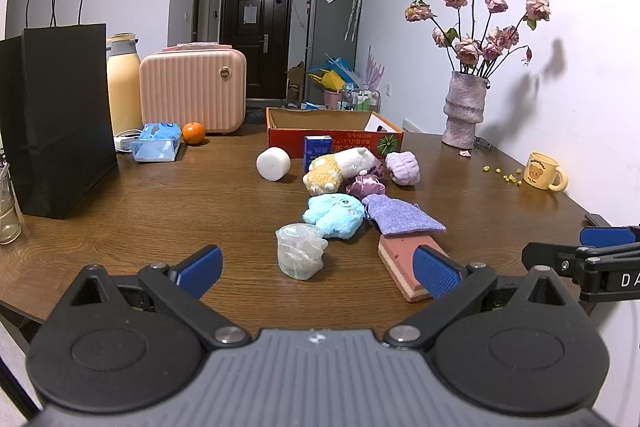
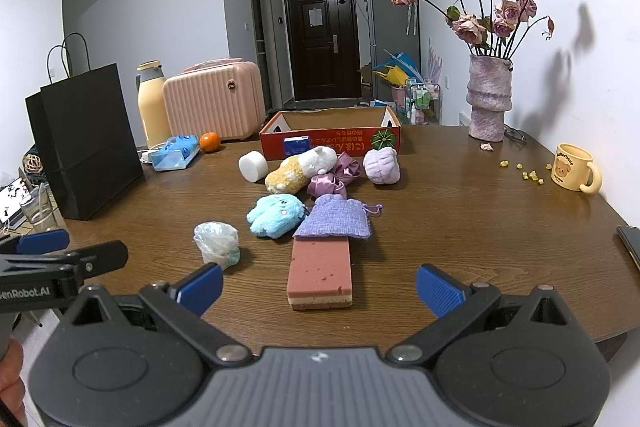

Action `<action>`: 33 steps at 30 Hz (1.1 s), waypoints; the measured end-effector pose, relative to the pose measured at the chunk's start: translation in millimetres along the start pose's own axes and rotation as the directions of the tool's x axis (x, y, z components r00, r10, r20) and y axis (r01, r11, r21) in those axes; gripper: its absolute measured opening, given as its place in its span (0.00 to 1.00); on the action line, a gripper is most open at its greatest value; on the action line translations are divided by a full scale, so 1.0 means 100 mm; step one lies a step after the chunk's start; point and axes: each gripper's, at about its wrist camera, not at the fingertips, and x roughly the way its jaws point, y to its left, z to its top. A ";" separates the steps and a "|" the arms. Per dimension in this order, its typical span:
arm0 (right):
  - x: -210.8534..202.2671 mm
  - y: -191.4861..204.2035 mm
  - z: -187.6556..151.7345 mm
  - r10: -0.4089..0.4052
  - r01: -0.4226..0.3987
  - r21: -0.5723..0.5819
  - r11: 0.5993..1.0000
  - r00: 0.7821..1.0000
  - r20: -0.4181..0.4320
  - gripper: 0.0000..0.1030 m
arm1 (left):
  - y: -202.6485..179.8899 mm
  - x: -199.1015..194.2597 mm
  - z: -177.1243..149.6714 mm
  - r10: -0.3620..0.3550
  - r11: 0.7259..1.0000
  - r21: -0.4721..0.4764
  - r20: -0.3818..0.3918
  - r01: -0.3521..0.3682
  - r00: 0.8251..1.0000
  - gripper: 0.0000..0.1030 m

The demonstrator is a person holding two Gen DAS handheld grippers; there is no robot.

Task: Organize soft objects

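Left gripper (image 1: pixel 318 269) and right gripper (image 2: pixel 320 285) side by side, level, low over the table — both jaws spread wide, nothing held.

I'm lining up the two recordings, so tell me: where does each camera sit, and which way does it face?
Left wrist view: sits on the left tongs, open, low over the table's near edge, facing the plastic bag and the far door; the right tongs poke in from the right.
Right wrist view: sits on the right tongs, open, facing the sponge; the left tongs and part of a hand show at left.
Shared: blue plush toy, purple pouch, cardboard box, vase.
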 end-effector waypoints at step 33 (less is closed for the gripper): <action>0.62 0.01 -0.07 -0.029 0.025 -0.060 0.998 0.998 -0.057 1.00 | -0.02 0.48 -0.03 -0.011 1.000 -0.008 -0.029 0.011 1.000 1.00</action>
